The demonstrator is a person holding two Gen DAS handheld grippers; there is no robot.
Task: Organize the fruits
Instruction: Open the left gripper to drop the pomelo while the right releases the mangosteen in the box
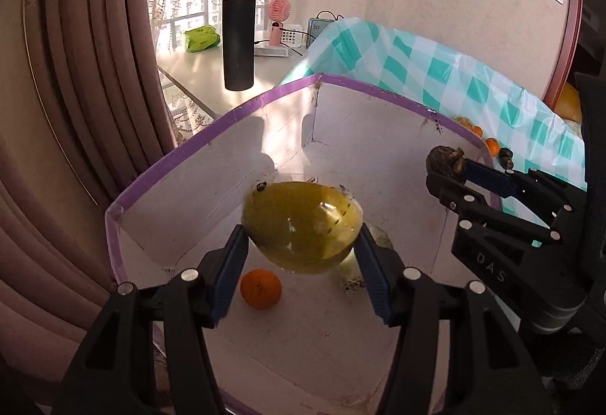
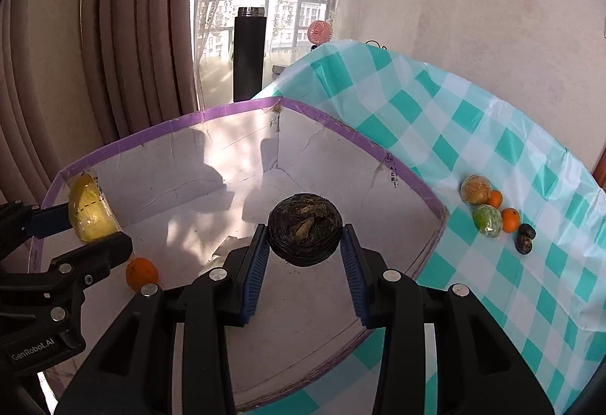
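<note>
My left gripper (image 1: 301, 244) is shut on a plastic-wrapped yellow fruit piece (image 1: 301, 227) and holds it above the white box (image 1: 181, 157) with a purple rim. An orange (image 1: 261, 288) lies on the box floor below it. My right gripper (image 2: 305, 244) is shut on a dark round fruit (image 2: 305, 234) and holds it over the same box (image 2: 413, 184). The right gripper also shows in the left wrist view (image 1: 445, 168). The left gripper with the yellow fruit (image 2: 91, 212) shows at the left in the right wrist view, and the orange (image 2: 141, 273) below it.
On the green-checked cloth (image 2: 473, 104) to the right of the box lie two wrapped fruits (image 2: 475, 189), two small oranges (image 2: 510, 219) and a dark fruit (image 2: 524, 238). A black flask (image 1: 237, 39), a pink fan (image 1: 278, 21) and a green pack (image 1: 202, 38) stand on the sill behind.
</note>
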